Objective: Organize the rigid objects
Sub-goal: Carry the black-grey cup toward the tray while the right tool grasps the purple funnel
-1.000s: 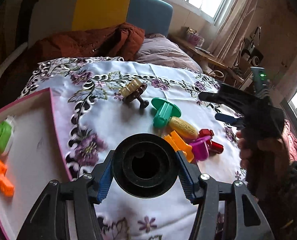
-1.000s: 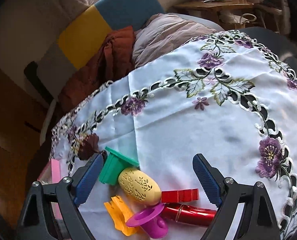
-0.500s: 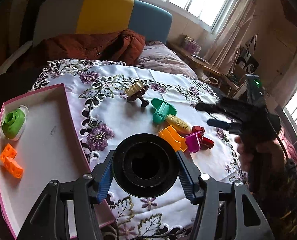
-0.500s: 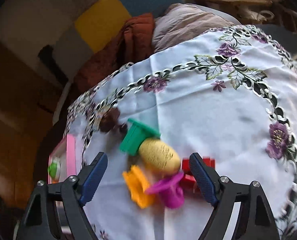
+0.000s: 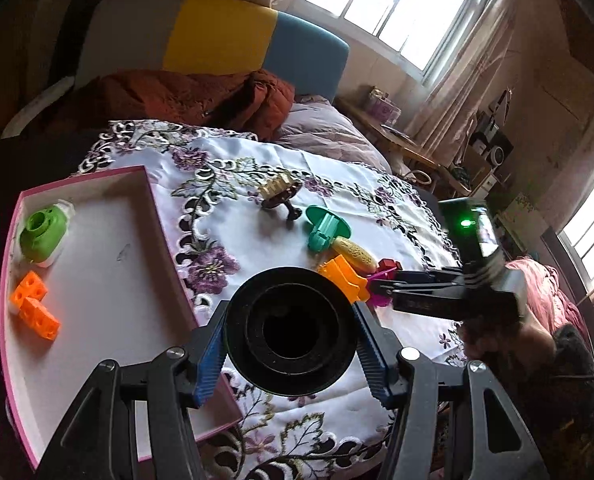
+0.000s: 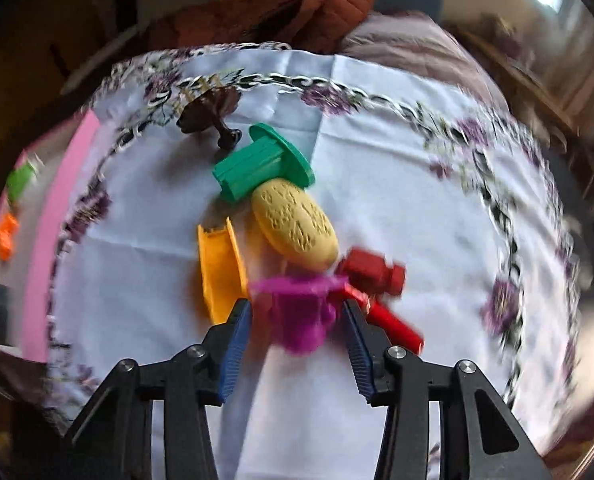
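Observation:
My left gripper [image 5: 289, 344] is shut on a black ring-shaped spool [image 5: 291, 330], held above the edge of the pink-rimmed tray [image 5: 97, 264]. My right gripper [image 6: 297, 332] is open, its blue pads on either side of a magenta flanged piece [image 6: 299, 312] on the tablecloth; contact cannot be told through the blur. It also shows in the left wrist view [image 5: 381, 284]. Around the magenta piece lie an orange block [image 6: 217, 268], a yellow textured oval [image 6: 297, 228], a green flanged piece [image 6: 261, 168] and red pieces [image 6: 377, 276].
The tray holds a green round piece [image 5: 41, 232] and an orange block [image 5: 33, 300]. A brown stand with a cream comb-like part [image 5: 279, 196] sits further back on the floral tablecloth [image 5: 225, 232]. A sofa with a rust jacket [image 5: 185, 96] lies beyond.
My right gripper moved down and in over the toy cluster and now straddles the magenta piece. My left gripper, with the spool, drew back and up toward the tray.

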A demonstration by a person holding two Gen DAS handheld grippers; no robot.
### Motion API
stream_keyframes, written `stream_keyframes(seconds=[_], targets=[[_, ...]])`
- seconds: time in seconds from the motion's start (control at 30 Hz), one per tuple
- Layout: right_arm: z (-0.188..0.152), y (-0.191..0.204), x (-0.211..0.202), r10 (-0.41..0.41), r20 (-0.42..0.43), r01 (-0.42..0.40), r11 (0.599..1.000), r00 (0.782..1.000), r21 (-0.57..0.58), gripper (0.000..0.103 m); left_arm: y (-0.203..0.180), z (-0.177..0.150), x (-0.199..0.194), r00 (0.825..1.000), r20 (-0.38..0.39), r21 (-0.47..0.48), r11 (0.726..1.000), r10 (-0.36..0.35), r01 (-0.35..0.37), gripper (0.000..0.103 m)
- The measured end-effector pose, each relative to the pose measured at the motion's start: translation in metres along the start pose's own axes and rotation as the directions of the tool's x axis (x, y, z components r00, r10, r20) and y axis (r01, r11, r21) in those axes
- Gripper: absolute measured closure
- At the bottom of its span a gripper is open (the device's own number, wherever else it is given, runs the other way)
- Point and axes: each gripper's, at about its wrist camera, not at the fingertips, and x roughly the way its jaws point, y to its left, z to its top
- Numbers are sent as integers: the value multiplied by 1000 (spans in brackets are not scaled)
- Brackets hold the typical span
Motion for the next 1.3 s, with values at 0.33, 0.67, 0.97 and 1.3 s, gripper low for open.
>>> stream_keyframes(seconds=[0.33, 0.67, 0.97, 1.3], targets=[[4, -3, 26, 87, -29, -86, 996, 996, 10, 71, 16, -4, -13, 999, 21, -42, 999, 28, -27, 44], [2, -10, 33, 141, -50, -137, 987, 989, 82, 70, 20, -7, -19, 998, 32, -57, 997, 48, -46, 44], [2, -7, 34, 127, -46, -124, 990, 991, 67, 70, 39, -7, -37, 995, 66, -100, 993, 75, -68, 44], [3, -2, 34, 98, -39, -97, 995, 994, 26, 71, 118, -19, -82, 975, 108, -267, 951, 193, -159, 44]])
